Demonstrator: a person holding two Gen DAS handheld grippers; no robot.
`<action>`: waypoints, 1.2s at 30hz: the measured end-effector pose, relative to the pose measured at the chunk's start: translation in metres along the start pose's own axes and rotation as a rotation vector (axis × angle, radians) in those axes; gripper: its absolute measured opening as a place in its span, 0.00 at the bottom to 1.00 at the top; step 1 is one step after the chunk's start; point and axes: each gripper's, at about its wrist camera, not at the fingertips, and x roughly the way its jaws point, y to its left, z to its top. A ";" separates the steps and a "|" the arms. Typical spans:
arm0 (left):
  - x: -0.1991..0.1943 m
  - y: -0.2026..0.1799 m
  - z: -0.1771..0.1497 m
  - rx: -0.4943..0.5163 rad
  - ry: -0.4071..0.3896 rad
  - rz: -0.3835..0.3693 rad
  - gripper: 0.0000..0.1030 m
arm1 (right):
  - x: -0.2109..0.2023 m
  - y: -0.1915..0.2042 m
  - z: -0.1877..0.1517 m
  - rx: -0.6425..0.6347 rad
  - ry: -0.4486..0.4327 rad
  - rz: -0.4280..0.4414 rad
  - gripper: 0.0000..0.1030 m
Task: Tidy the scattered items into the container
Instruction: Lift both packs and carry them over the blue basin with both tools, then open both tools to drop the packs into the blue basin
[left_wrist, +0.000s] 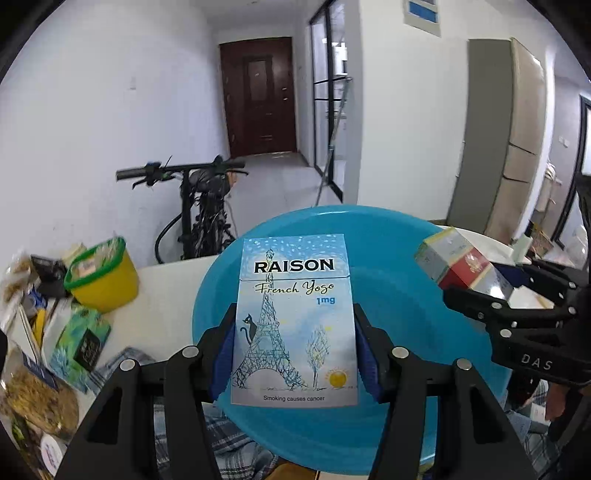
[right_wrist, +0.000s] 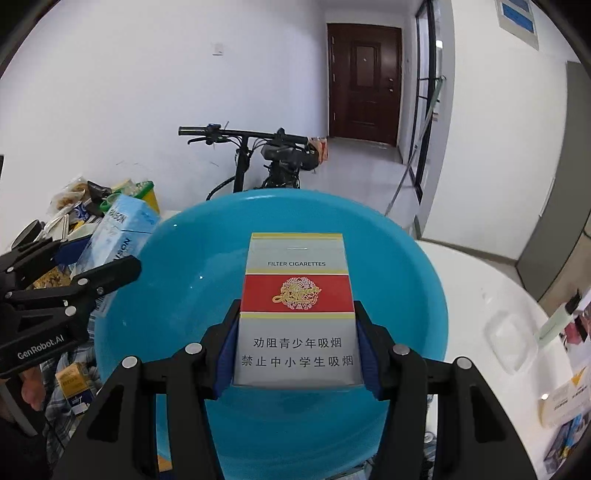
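- Your left black plastic two-finger gripper (left_wrist: 294, 354) has blue pads (left_wrist: 221, 363), silver screws and white "GenRobot.AI" lettering.
- Your right black plastic two-finger gripper (right_wrist: 295, 354) matches it, marked "DAS".

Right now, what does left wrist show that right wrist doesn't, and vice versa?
Left wrist only: the front of the RAISON pack held in the left gripper, and a yellow tub lying tilted among clutter.
Right wrist only: the front of the red pack held in the right gripper, and a clear lid on the white table.
Both: the blue basin, both packs over it, bike, brown door.
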 end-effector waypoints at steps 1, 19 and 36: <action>0.000 0.001 -0.002 -0.006 0.002 0.005 0.57 | -0.001 0.001 -0.002 0.003 0.000 0.002 0.52; 0.001 -0.001 -0.008 -0.015 0.008 0.005 0.57 | -0.004 0.010 0.004 0.000 -0.022 -0.020 0.52; -0.003 -0.001 -0.009 -0.022 0.007 0.005 0.57 | -0.007 0.017 0.003 -0.008 -0.020 -0.018 0.52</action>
